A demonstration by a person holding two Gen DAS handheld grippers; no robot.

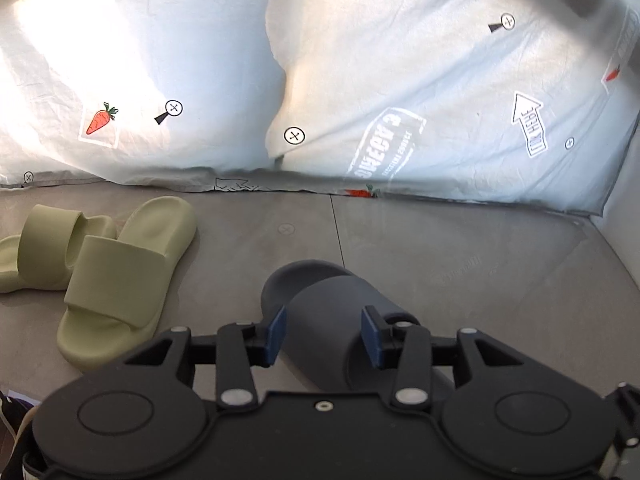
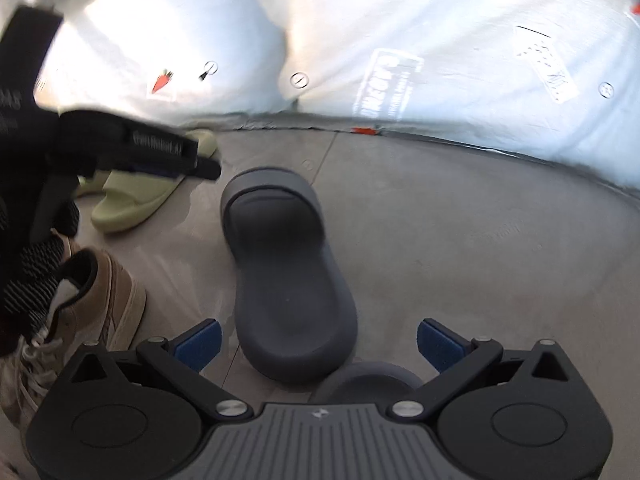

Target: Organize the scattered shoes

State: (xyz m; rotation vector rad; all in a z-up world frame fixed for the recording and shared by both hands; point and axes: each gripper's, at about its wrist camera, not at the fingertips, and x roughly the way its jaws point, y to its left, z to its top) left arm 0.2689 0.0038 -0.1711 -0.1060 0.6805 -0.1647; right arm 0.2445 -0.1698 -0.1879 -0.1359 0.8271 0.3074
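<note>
A dark grey slide (image 1: pixel 328 308) lies lengthwise on the grey floor. My left gripper (image 1: pixel 324 336) is narrowed on its strap, with a blue pad pressed against each side. The right wrist view shows that slide (image 2: pixel 280 264) straight ahead, with the left gripper (image 2: pixel 208 168) blurred at its far left end. My right gripper (image 2: pixel 318 344) stands wide open just behind the slide's near end, holding nothing. A second dark grey slide (image 2: pixel 368 380) peeks out under it. Two green slides (image 1: pixel 116 276) overlap to the left by the cloth.
A tan lace-up sneaker (image 2: pixel 100 304) stands at the near left, beside a knit-gloved hand (image 2: pixel 28 280). A white printed cloth (image 1: pixel 400 80) hangs down to the floor along the back. Bare grey floor (image 1: pixel 480 260) stretches to the right up to a corner.
</note>
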